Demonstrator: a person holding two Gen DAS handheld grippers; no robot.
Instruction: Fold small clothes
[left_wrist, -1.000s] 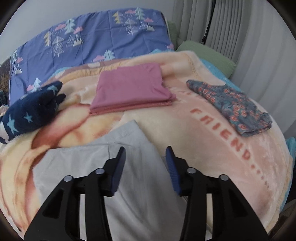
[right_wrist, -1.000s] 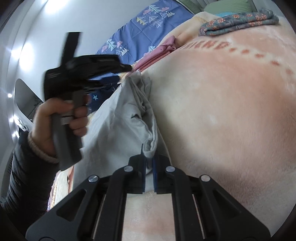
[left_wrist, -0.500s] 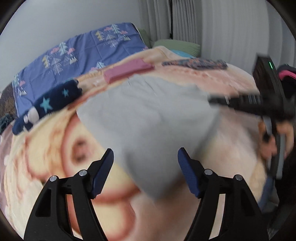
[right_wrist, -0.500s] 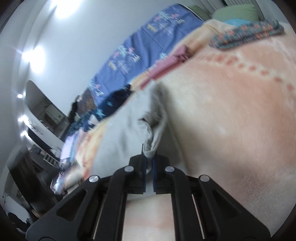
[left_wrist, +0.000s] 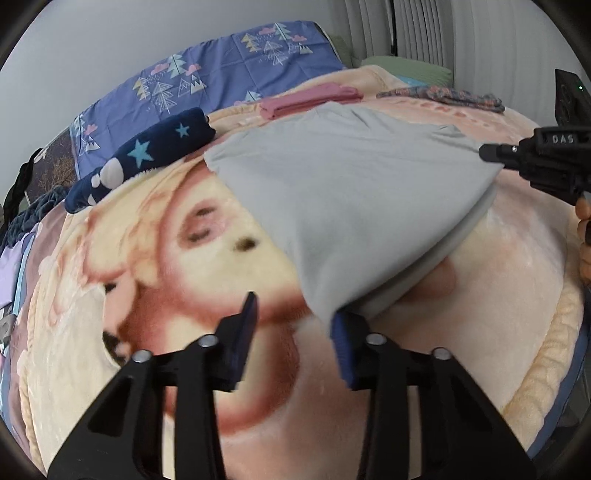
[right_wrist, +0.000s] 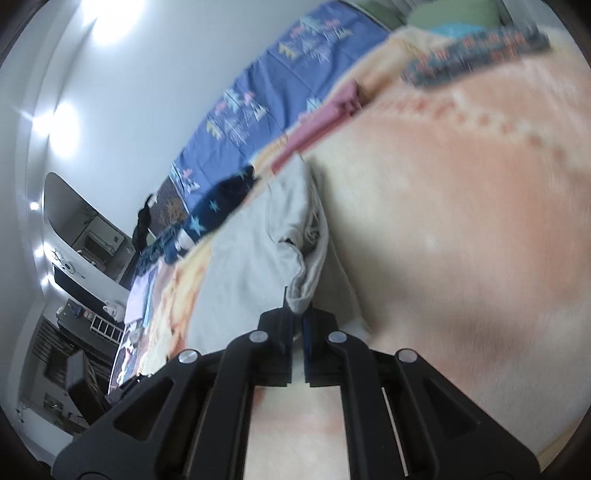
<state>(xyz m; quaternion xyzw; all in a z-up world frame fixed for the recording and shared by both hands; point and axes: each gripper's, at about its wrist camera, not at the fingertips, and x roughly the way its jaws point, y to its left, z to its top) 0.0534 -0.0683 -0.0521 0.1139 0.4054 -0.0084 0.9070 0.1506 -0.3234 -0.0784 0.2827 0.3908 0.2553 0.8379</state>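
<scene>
A light grey garment (left_wrist: 351, 199) lies spread on the peach blanket (left_wrist: 177, 280), two layers showing along its near edge. My left gripper (left_wrist: 295, 314) sits low at the garment's near corner. Its jaws are closing, and the corner tip rests against the inner face of the right finger (left_wrist: 341, 343), apart from the left pad. My right gripper (right_wrist: 298, 314) is shut on a bunched fold of the grey garment (right_wrist: 251, 273). In the left wrist view the right gripper (left_wrist: 491, 151) holds the cloth's far right corner slightly raised.
A folded pink garment (left_wrist: 306, 99), a folded patterned one (left_wrist: 443, 94) and a navy star-print piece (left_wrist: 147, 155) lie along the far side of the blanket. A blue tree-print quilt (left_wrist: 221, 74) lies behind them. A person's hand (left_wrist: 583, 225) shows at the right edge.
My left gripper swung from above the grey garment round to its near corner and came lower; its jaws widened, then narrowed. The right gripper kept its hold on the cloth.
</scene>
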